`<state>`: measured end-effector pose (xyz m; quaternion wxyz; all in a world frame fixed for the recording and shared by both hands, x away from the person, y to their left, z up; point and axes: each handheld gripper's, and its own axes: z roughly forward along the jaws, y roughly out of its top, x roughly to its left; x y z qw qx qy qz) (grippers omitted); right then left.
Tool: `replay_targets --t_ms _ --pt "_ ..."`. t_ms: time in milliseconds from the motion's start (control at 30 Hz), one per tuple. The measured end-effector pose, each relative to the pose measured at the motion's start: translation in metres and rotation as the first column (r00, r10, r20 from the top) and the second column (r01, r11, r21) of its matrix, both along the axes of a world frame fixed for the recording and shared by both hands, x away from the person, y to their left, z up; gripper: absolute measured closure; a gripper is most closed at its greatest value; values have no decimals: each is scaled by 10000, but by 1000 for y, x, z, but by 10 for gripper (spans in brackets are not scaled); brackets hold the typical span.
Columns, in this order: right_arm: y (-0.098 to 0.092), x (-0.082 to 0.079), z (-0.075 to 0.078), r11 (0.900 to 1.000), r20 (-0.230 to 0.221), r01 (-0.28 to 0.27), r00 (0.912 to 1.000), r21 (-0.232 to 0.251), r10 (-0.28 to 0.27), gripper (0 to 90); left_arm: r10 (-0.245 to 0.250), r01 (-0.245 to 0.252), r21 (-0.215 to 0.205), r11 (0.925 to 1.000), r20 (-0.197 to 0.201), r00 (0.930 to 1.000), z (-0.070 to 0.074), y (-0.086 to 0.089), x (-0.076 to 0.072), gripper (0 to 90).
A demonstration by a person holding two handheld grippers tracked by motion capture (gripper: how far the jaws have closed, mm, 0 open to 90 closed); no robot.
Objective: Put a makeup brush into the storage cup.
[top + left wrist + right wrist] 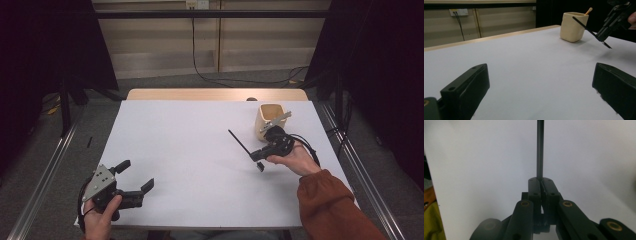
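Clamped in the right gripper [258, 156], a thin black stick [240, 143] is held above the white table [190, 150]; the left gripper [135, 177] is held with jaws apart, nothing between them.

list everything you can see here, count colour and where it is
black stick: 1, black, thin and straight, clamped in the right tool, held above the table and pointing toward its middle
cup: 1, cream, standing at the far right of the table
wooden stick: 1, light wood, its tip rising out of the cup
table: 1, white top with a pale wooden far edge
cables: a few, black, on the floor beyond the table
wall socket: 1, white, on the far wall
left tool: 1, black with a grey plate, near left corner, jaws wide open with nothing between them
right tool: 1, black, right side in front of the cup, shut on the black stick
sleeve: 1, rust orange, on the person's right arm
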<state>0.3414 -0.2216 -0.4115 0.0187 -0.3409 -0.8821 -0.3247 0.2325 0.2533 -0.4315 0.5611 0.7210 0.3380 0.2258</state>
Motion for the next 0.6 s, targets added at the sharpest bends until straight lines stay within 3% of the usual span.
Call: replay_targets --t_ms 167,400,600 --pt "-7 -4 5 9971 624 162 9978 739 -209 869 -5 5 24 10000 10 10000 0 0 0 11" --pt "-8 -8 9 9884 1460 -32 9891 1522 -193 868 -5 5 18 10000 -3 10000 0 0 0 12" --pt "-13 -9 13 9684 2019 -29 9782 2492 -490 868 0 0 16 10000 3 10000 0 0 0 12"
